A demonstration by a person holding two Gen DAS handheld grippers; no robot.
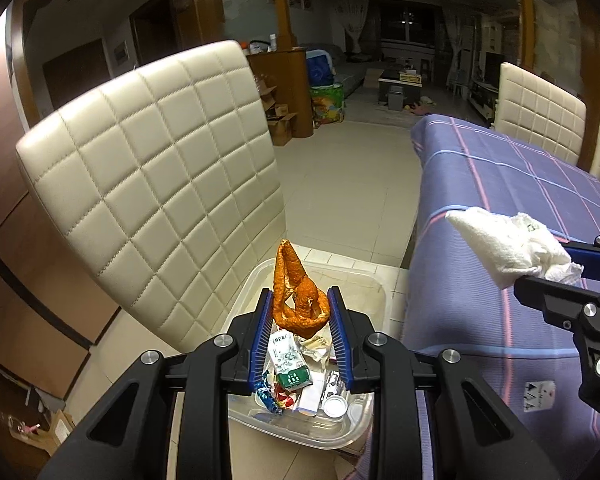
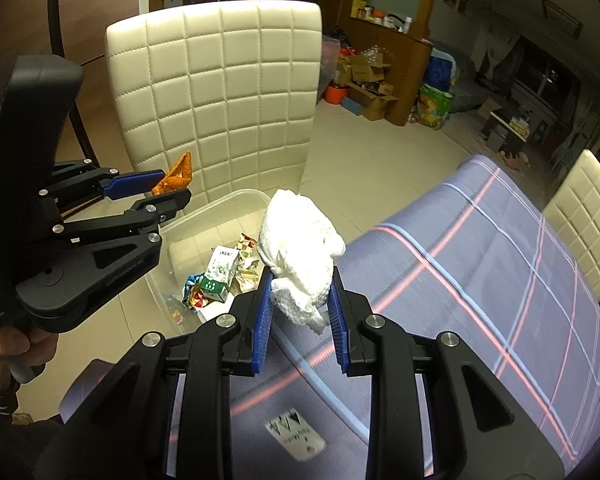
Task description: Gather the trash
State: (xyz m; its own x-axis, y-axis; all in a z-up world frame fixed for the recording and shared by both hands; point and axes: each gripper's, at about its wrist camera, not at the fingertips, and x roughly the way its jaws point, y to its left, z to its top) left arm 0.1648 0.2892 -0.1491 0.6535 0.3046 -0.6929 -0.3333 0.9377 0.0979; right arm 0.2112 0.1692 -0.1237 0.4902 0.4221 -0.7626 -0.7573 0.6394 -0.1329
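My left gripper [image 1: 299, 304] is shut on an orange peel [image 1: 296, 292] and holds it above a clear plastic bin [image 1: 364, 412] on the chair seat. The bin holds a green-and-white carton [image 1: 290, 364], wrappers and a small white lid [image 1: 335, 405]. My right gripper [image 2: 300, 292] is shut on a crumpled white tissue [image 2: 300, 244], held at the table's edge just right of the bin [image 2: 220, 208]. In the right wrist view the left gripper [image 2: 168, 188] with the peel [image 2: 176, 178] is at the left. In the left wrist view the right gripper [image 1: 548, 268] with the tissue [image 1: 508, 244] is at the right.
A cream quilted chair back [image 1: 160, 184] rises behind the bin. The table with a purple plaid cloth [image 1: 500, 200] is to the right, with more cream chairs [image 1: 540, 112] beyond it. Cardboard boxes [image 1: 278, 120] and a bag stand on the tiled floor.
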